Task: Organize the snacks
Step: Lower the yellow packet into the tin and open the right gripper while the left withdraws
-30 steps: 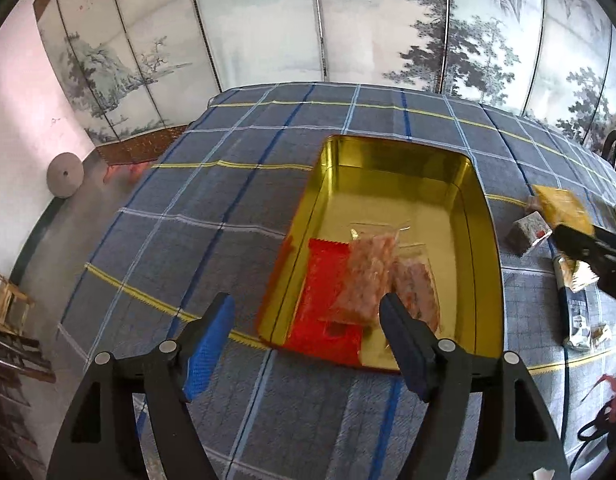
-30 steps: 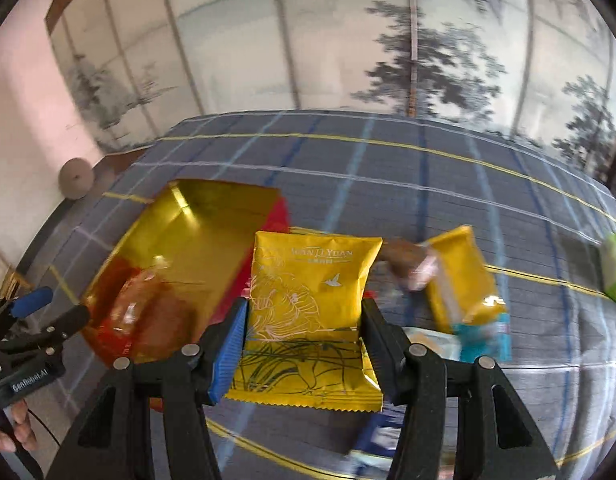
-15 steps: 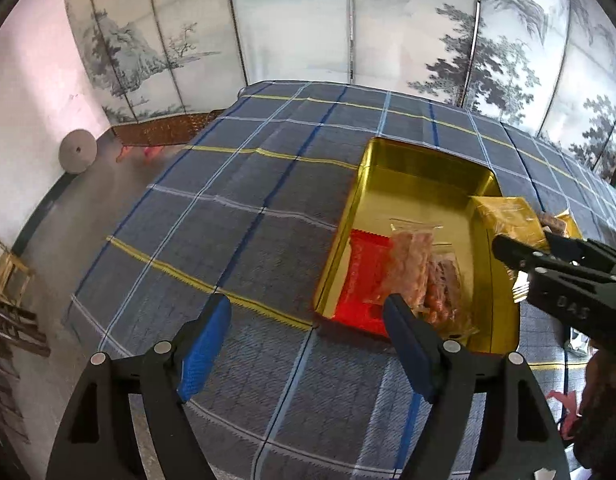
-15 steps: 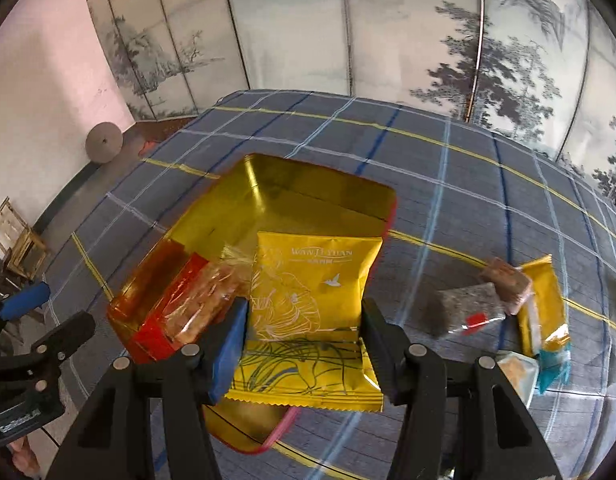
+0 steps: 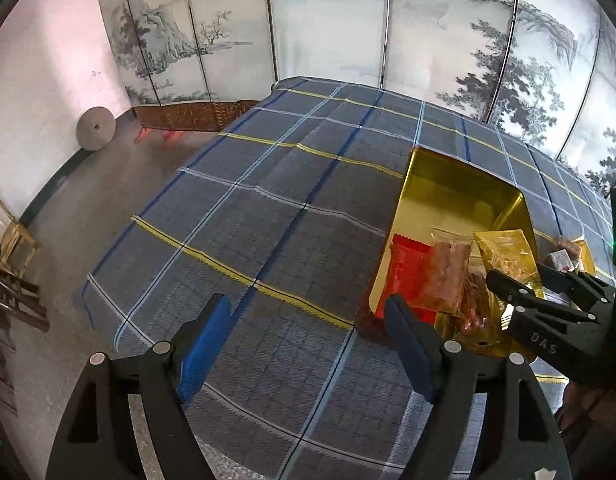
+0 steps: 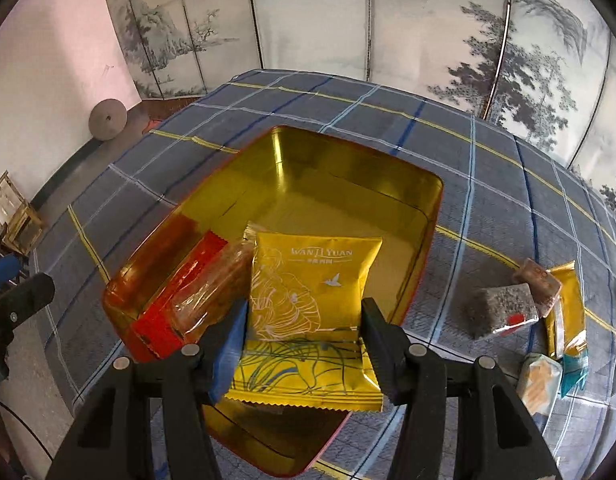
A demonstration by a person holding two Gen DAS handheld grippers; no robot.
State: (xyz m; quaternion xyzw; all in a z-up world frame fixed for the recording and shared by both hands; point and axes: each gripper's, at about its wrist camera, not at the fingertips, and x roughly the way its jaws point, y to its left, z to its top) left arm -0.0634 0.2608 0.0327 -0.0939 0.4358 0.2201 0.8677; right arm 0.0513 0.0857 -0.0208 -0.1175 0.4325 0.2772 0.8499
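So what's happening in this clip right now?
A person is sorting snacks into a gold tin. The right gripper grips a yellow packet above the tin, which already holds a red packet and clear-wrapped snacks. The left gripper hangs open and empty over the plaid cloth. A few more snacks lie on the cloth beside the tin.

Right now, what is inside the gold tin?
Inside the gold tin lie a red packet and clear-wrapped snacks. The right claw holds a yellow packet over it, hiding the tin floor beneath.
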